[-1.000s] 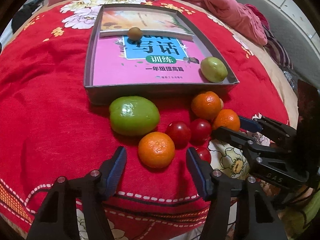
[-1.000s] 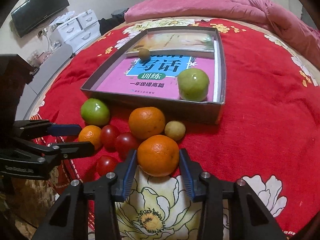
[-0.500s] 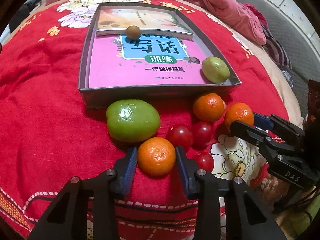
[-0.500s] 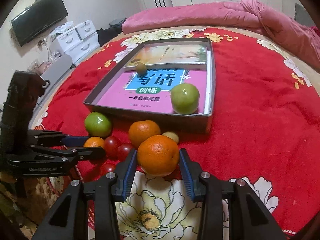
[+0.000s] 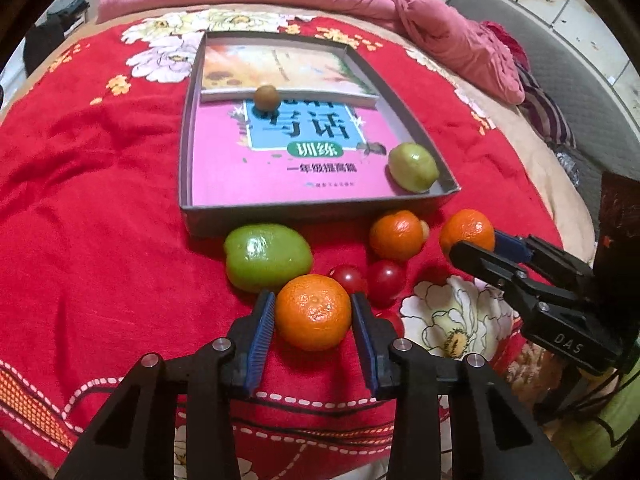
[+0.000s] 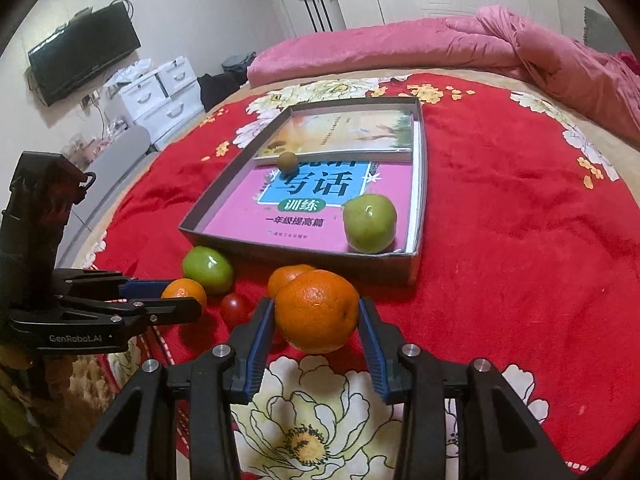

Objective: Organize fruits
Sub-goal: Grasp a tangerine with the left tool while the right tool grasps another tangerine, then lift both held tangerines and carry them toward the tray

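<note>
My left gripper (image 5: 313,304) is shut on an orange (image 5: 313,314) low at the front of the red bedspread. Beside it lie a big green fruit (image 5: 267,257), two cherry tomatoes (image 5: 386,278) and another orange (image 5: 396,235). My right gripper (image 6: 316,308) is shut on a second orange (image 6: 316,312), held up above the bedspread. A grey cardboard box (image 5: 320,208) behind the fruit has books in its bottom. On them sit a green fruit (image 5: 414,167) and a small brown fruit (image 5: 267,97). Each view shows the other gripper at its side.
A pink quilt (image 6: 460,46) lies bunched along the far side of the bed. White drawers (image 6: 160,96) and a wall television (image 6: 82,54) stand to the left of the bed. The bed's front edge runs just under both grippers.
My left gripper's jaws closed from wide apart onto the orange. My right gripper lifted its orange off the bedspread, away from the other fruit.
</note>
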### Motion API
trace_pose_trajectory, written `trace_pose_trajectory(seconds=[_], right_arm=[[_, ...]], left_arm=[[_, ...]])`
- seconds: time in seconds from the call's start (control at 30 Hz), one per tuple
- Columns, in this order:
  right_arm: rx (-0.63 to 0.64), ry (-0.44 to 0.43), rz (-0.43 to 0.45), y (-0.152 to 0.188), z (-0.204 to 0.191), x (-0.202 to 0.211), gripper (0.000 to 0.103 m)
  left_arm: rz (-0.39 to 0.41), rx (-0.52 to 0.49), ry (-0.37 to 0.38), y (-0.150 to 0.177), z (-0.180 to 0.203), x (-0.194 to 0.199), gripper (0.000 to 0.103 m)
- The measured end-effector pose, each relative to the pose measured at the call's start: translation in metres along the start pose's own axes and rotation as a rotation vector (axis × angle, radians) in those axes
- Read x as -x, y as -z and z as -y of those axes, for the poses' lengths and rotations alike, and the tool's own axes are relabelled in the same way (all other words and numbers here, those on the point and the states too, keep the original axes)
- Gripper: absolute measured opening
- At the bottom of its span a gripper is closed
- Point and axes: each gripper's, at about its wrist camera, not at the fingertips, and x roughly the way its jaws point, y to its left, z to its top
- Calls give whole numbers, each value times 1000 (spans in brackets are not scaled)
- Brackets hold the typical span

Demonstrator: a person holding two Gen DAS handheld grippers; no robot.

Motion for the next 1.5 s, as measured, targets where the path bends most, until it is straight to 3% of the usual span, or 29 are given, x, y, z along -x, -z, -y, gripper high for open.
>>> trace_pose_trajectory(seconds=[0.47,1.03,1.5], right_arm=[[47,-14,52,-4,-15,13,42],[71,-60,115,-11,-30,29,42],[90,-49,150,-15,-38,38,42]], left_arm=[[70,5,-13,-9,-3,31,40],[109,22,-19,-13,-4,50,40],[141,35,-18,-16,-5,64,40]])
